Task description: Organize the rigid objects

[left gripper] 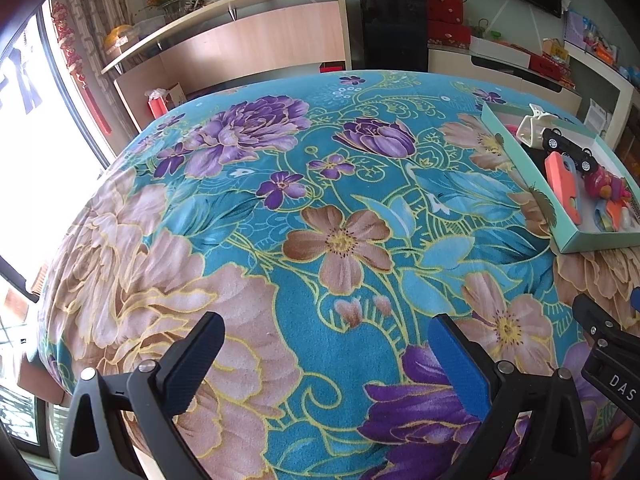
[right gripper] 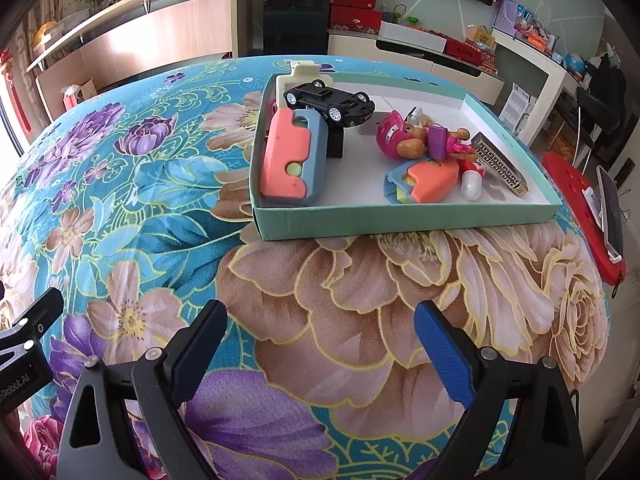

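Observation:
A teal box (right gripper: 400, 218) with a white floor sits on the flowered cloth; it also shows at the right of the left wrist view (left gripper: 596, 243). In it lie a black toy car (right gripper: 332, 103) upside down, a coral and blue block (right gripper: 290, 158), a pink pup figure (right gripper: 416, 138), a smaller coral and blue piece (right gripper: 420, 180), a white capsule (right gripper: 471, 185), a patterned card box (right gripper: 502, 166) and a cream piece (right gripper: 298, 74). My right gripper (right gripper: 320, 320) is open and empty, short of the box. My left gripper (left gripper: 326, 334) is open and empty over bare cloth.
The flowered cloth (left gripper: 280, 208) covers the whole table. A red tray (right gripper: 584, 216) with a phone lies off the right edge. Shelves, a black cabinet (left gripper: 394, 24) and a television stand behind the table. The right gripper's body shows at the left view's right edge (left gripper: 608, 352).

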Motion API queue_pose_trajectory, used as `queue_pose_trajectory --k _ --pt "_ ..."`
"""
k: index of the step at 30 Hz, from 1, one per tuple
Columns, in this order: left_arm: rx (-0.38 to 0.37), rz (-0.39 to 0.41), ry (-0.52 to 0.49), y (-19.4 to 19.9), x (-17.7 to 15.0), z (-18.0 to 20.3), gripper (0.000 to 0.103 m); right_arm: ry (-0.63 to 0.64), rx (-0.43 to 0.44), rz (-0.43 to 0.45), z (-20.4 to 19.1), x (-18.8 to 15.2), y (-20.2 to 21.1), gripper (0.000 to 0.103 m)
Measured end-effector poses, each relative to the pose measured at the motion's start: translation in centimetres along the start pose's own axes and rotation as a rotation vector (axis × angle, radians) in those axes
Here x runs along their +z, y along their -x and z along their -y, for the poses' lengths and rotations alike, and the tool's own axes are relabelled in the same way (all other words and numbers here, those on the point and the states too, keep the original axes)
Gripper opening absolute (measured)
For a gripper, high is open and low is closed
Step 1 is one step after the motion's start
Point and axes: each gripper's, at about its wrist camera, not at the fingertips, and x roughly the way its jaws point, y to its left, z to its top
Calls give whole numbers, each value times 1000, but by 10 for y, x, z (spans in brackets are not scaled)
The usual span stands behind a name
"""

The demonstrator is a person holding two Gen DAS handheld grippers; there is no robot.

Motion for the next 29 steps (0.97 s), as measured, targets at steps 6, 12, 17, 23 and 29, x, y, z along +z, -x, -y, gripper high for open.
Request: queue_pose_trajectory --k 6,12,17,23,29 --pt "1 -1 0 0 0 0 103 -1 0 0 0 0 0 95" --pt "-2 -5 -3 -1 -1 0 103 -1 0 0 0 0 0 95" --pt "-6 -4 -10 -1 -2 1 103 -1 0 0 1 0 -1 95" --pt "0 -1 -20 -1 -1 3 103 0 0 0 0 -1 -1 95" --pt "0 -5 -21 -2 -1 2 103 0 0 -1 0 -1 -1 95"
